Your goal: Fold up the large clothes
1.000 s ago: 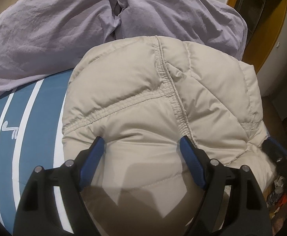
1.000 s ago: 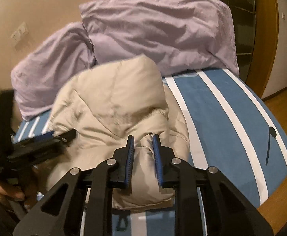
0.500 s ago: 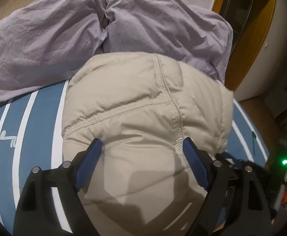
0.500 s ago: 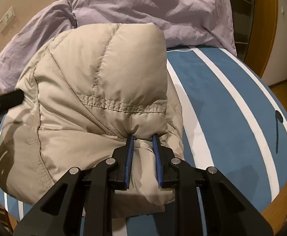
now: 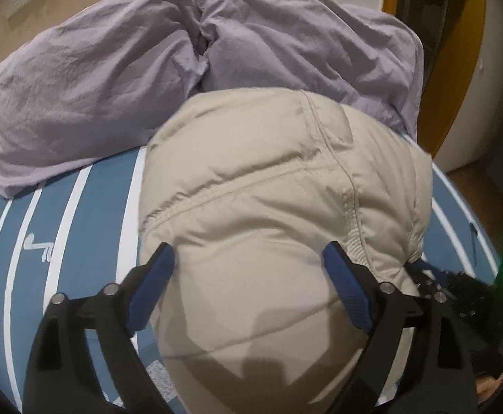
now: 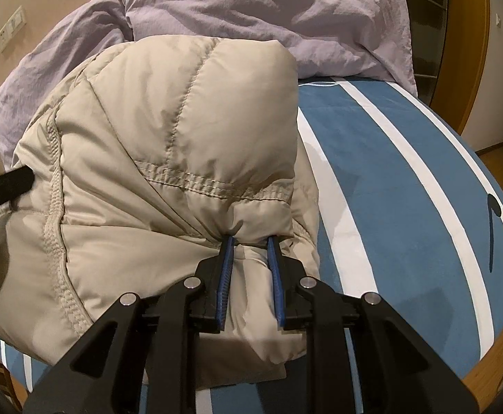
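Note:
A beige quilted down jacket [image 5: 268, 207] lies bundled on the blue and white striped bed [image 5: 89, 241]. It also shows in the right wrist view [image 6: 168, 158]. My left gripper [image 5: 248, 258] is open, its blue pads wide apart just over the jacket's near bulge. My right gripper [image 6: 251, 245] is shut on a fold at the jacket's near right edge. The right gripper shows at the jacket's right side in the left wrist view [image 5: 434, 279]. A black tip of the left gripper [image 6: 6, 183] shows at the left edge of the right wrist view.
Two lilac pillows [image 5: 113, 79] lie against the beige wall behind the jacket, also in the right wrist view [image 6: 268, 13]. Bare striped bed [image 6: 406, 189] lies right of the jacket. A wooden door frame [image 5: 458, 51] and floor stand at the far right.
The right gripper has carried its held fold up and over, so the jacket is now a taller, tighter bundle. The left gripper stays open above it and has drawn back slightly.

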